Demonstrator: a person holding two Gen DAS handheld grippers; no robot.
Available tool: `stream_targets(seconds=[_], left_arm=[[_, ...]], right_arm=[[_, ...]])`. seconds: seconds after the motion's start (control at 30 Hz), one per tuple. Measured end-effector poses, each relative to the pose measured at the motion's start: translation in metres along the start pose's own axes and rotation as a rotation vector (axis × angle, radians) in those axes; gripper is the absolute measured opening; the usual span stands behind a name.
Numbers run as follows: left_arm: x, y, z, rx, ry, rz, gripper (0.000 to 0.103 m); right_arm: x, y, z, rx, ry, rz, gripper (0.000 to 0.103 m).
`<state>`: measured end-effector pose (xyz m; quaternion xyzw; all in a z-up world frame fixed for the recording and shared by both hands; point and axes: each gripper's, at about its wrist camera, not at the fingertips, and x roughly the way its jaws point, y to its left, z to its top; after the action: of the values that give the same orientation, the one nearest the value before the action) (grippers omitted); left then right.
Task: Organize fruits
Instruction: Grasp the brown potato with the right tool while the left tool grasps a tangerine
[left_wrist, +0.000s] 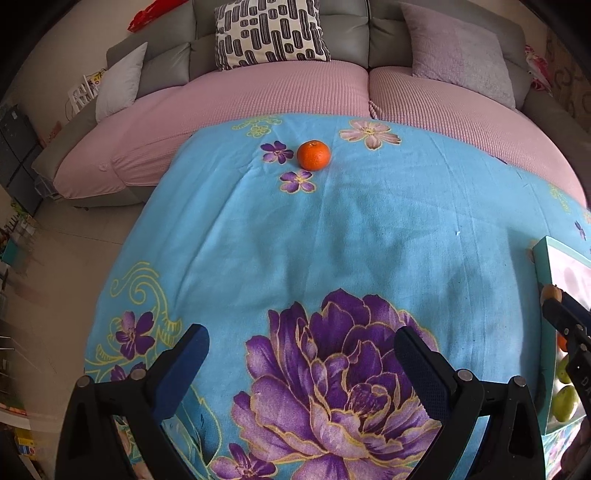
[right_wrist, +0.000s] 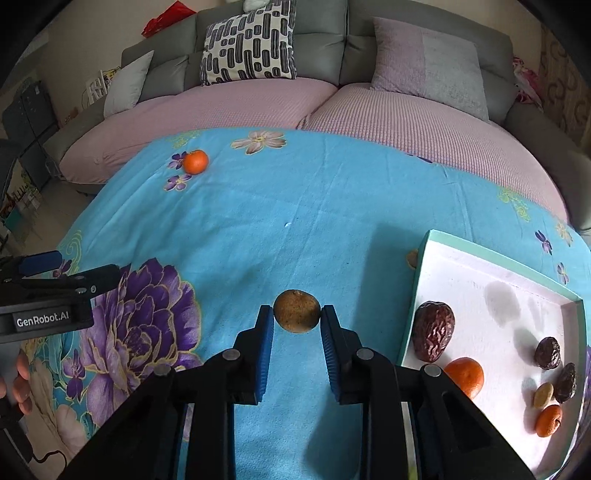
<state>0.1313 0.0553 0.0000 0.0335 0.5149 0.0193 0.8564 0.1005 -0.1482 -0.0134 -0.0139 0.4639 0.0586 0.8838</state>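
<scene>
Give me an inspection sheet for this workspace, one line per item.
Surface: blue floral cloth over a table, wrinkled.
Job's things: teal-rimmed tray at right holds dried dates, two oranges and a small brown fruit; one loose orange at the far side of the cloth; another small brown piece beside the tray's outer left wall.
Clutter: nothing seen.
Grippers: right tongs shut on a brown fruit above the cloth; left tongs open, holding nothing.
Cables: a black lead by the left hand.
Surroundings: grey sofa with pink covers and cushions behind.
</scene>
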Motion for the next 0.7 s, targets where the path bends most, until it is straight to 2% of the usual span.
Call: stream_targets(seconds=[0.2, 0.47, 0.7], left_arm=[[-0.002, -0.009, 0.001, 0.002, -0.006, -0.040, 0.102], [0.000, -0.030, 0.004, 0.028, -0.012, -0.116, 0.101], [0.015, -0.024, 0.023, -0.084, 0.019, -0.199, 0.101]], right_arm=[[-0.012, -0.044, 0.005, 0.103, -0.043, -0.074, 0.027], [-0.028, -0.088, 0.010, 0.214, -0.090, -0.129, 0.027], [-0.034, -0.109, 0.011, 0.263, -0.116, -0.130, 0.027]])
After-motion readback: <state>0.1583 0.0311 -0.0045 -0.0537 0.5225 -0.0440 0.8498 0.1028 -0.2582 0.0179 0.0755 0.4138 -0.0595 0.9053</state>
